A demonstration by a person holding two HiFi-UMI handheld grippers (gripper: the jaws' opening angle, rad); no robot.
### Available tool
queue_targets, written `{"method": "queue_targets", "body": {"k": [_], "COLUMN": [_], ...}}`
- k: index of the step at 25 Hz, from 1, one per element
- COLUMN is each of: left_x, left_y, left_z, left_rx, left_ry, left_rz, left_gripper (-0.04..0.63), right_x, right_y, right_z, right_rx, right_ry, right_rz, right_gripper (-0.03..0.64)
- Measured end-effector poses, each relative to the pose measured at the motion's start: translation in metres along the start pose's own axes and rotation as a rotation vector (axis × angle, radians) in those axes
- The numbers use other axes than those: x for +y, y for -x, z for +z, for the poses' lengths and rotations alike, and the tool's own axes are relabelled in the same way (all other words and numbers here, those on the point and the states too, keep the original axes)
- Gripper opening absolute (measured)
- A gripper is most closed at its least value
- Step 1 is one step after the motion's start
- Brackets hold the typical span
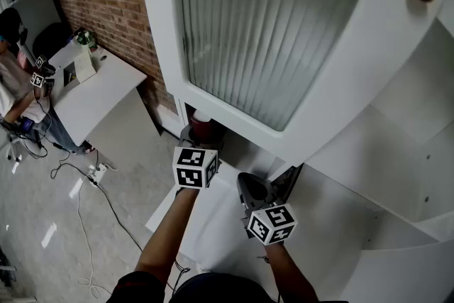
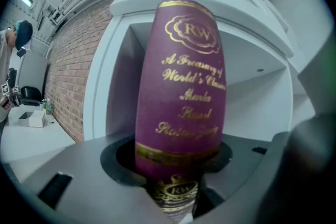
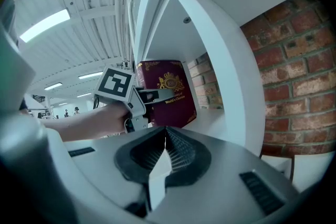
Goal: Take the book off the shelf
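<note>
While the book [image 2: 181,76] stands upright on the shelf [image 3: 212,119], we count the task as barely started. Left gripper [image 2: 178,176] is in the cabinet opening, fingers wide and set either side of the spine at its lower end. They look to be pressing on the covers, so we read that as a grip. Right gripper [image 3: 166,134] hangs back outside the cabinet, fingers together, nothing in them. Book sits at the shelf's end nearest the brick wall, seemingly towards the front edge. Glass door [image 1: 269,32] is open, so access is sorted. Left to do, by our reading: confirm the hold, then draw the book out past the front edge.
</note>
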State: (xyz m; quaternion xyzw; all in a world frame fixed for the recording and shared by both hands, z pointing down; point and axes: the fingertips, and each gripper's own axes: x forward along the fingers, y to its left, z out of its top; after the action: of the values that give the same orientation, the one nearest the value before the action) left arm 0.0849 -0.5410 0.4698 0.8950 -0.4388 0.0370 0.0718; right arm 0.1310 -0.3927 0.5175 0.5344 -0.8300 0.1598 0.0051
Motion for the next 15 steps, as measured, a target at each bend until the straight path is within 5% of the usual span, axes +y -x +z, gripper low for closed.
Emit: {"method": "queue_targets", "body": {"k": [15], "left_x": [0.0015], "left_y": [0.0095], "left_z": [0.0015], "left_rx": [-0.014], "left_ry": [-0.028], "left_rz": [0.045], "left_gripper": [0.241], "right_x": [-0.0037], "right_y": [0.0024], "right_z": [-0.0017], "right_rx": [0.006], "right_ry": [-0.021], "right_rz": [-0.005], "right_gripper": [0.019]}}
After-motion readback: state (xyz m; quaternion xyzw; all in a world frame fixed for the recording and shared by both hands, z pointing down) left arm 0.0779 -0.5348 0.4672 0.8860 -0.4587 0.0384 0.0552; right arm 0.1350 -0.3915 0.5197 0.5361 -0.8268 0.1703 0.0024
